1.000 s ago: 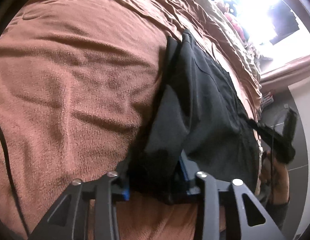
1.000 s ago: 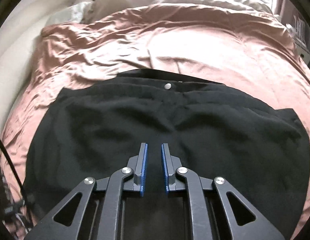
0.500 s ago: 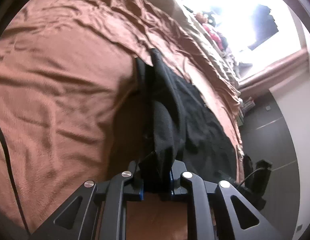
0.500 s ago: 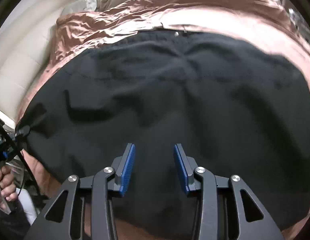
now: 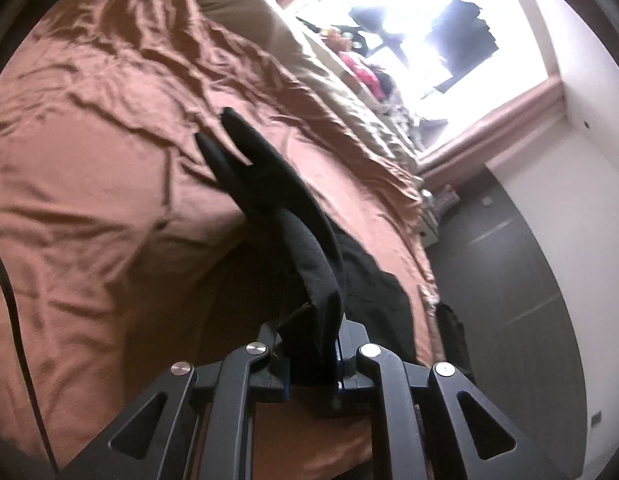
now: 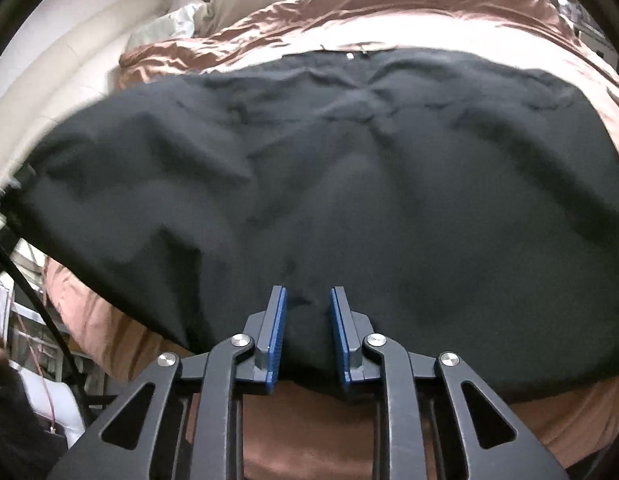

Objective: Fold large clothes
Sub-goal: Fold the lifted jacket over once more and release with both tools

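Black trousers [image 6: 349, 184] lie spread across a rumpled brown bedspread [image 5: 89, 200], and a small pale button [image 6: 350, 55] marks the waistband at twelve o'clock in the right wrist view. At nine o'clock in that view the garment's left corner rises off the bed towards a dark cable [image 6: 37, 300], with cream bedding [image 6: 69, 80] beyond it at ten o'clock. In the left wrist view the bedspread fills everything from seven to eleven o'clock, creased and ridged, while a thin black cable [image 5: 13, 320] runs down the edge at eight o'clock. At six o'clock the left gripper [image 5: 311, 364] is clamped on a bunched corner of the trousers, its jaws closing tighter on the fabric; from there a raised fold of cloth arches up and away towards eleven o'clock, clear of the bedspread, while the rest of the garment stays flat on the bed at four o'clock. A bright window [image 5: 429, 20] glares at one o'clock, with a pale duvet [image 5: 309, 60] and some red items below it, too washed out to identify. A grey floor [image 5: 509, 300] shows at three o'clock. In the right wrist view the right gripper [image 6: 307, 332] sits at six o'clock over the near hem, its blue-padded fingers [image 6: 275, 336] a little apart and closing, with a pinch of black cloth between them; whether the pads press it yet I cannot tell.
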Motion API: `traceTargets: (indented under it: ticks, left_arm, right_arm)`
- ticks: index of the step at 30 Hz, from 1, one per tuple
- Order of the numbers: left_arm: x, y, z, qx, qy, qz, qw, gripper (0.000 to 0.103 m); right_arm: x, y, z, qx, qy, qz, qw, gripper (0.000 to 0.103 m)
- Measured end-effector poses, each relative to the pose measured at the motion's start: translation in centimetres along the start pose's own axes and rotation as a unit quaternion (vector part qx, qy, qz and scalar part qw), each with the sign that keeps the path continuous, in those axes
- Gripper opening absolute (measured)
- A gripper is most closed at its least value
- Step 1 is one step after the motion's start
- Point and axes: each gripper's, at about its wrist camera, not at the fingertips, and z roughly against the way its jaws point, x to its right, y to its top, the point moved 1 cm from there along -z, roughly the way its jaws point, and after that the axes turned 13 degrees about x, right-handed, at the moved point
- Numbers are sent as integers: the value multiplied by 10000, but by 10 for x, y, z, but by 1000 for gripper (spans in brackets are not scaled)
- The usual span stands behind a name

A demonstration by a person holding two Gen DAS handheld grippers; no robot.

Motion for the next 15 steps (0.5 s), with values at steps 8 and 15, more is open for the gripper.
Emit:
traceTargets:
  ticks: [8, 15]
  left_arm:
    - [71, -2, -16, -141, -545, -578, 9967, 13]
    - [132, -8, -40, -302, -793, -1111, 9902, 13]
  right_arm:
    - [16, -15, -9, 6, 92, -323, 9994, 19]
    - [36, -11, 21, 250, 369, -562, 9974, 19]
